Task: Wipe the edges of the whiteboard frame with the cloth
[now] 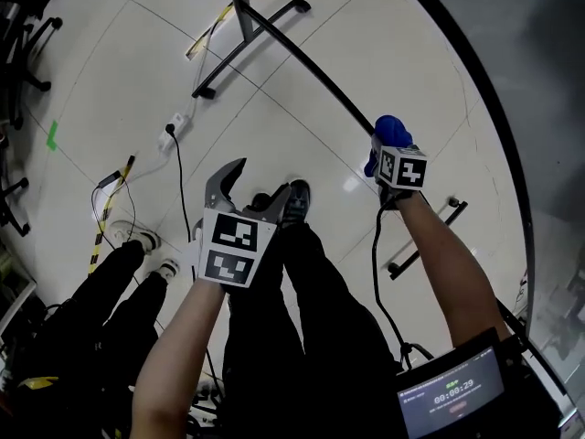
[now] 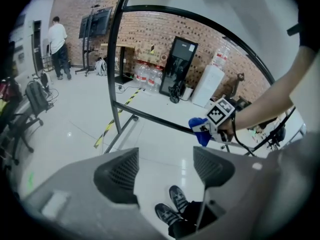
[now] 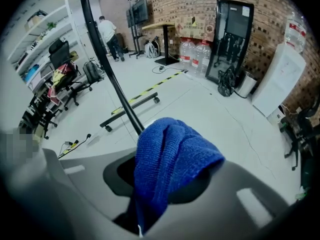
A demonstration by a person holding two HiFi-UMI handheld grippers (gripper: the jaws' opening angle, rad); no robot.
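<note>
Your blue cloth (image 3: 170, 159) is pinched in your right tongs (image 3: 165, 181), bunched over their tips, right at the black whiteboard frame (image 3: 107, 69). Only the left gripper view shows it side-on at the frame's lower bar. Your left tongs (image 2: 165, 171) are spread and empty above your shoes (image 2: 172, 206), well apart from the cloth.
</note>
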